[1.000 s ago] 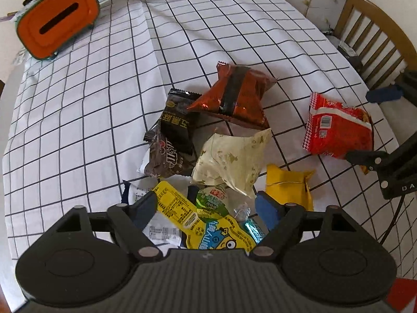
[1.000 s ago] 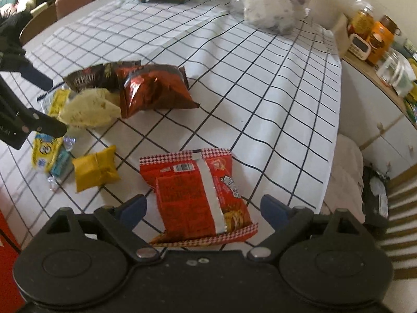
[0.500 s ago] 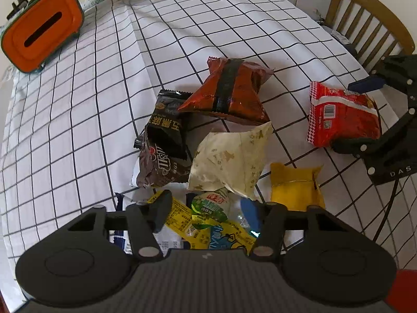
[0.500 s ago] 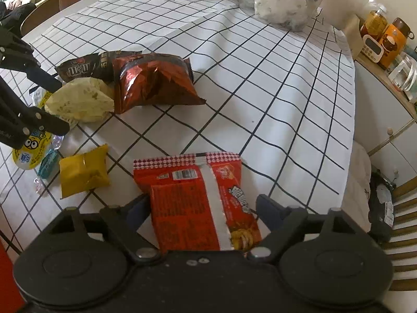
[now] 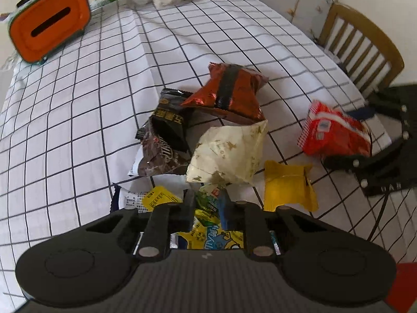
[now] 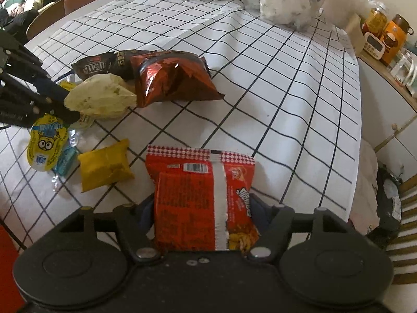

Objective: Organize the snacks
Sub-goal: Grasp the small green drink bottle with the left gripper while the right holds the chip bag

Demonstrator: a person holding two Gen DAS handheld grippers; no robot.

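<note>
Fingers [image 5: 189, 203] of my left gripper [image 5: 206, 206] are pinched nearly together on the yellow cartoon snack packet [image 5: 211, 237]; its print is too blurred to read. Only the right wrist view shows that packet's googly-eyed cartoon face [image 6: 47, 143], hanging below those fingers, just left of the cream pouch [image 6: 101, 99]. My right gripper [image 6: 202, 208] is closing, its fingers [image 6: 146, 211] flanking the red chip bag [image 6: 203, 203], whose barcode shows and whose white lettering I cannot read. Behind the cream pouch on the checked tabletop [image 6: 273, 91] lies a brown M&M's bag [image 6: 96, 66]; the left wrist view shows Chinese characters on a black packet [image 5: 169, 122] there, and a wooden chair [image 5: 362, 47].
</note>
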